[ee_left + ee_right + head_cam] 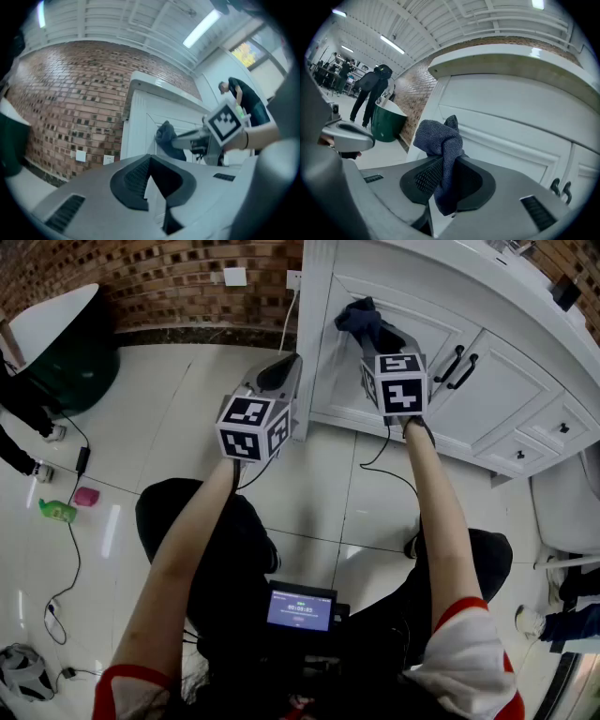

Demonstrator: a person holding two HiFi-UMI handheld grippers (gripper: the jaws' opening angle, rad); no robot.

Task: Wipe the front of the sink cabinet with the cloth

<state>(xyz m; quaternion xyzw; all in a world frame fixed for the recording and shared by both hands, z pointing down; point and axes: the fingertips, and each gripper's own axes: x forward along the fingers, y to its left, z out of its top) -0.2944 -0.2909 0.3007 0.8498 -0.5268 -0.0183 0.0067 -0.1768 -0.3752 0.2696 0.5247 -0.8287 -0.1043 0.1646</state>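
A brick wall [187,277] meets glossy white floor tiles [187,399] under ceiling strip lights [201,28].

The setting is reading as a bathroom mock-up standing inside a large industrial hall.

Bathroom elements: a white panelled sink cabinet [487,381] with dark door handles [457,367] is standing on glossy white floor tiles [150,409]. A brick wall [187,277] with wall sockets [234,277] is running behind it. A dark green tub with a white rim [66,343] is sitting near that wall.

Hall elements: a ribbed white ceiling [108,18] is carrying long light strips [201,29]. People [370,93] are standing in the open space beyond, and cables [77,531] are trailing across the floor.
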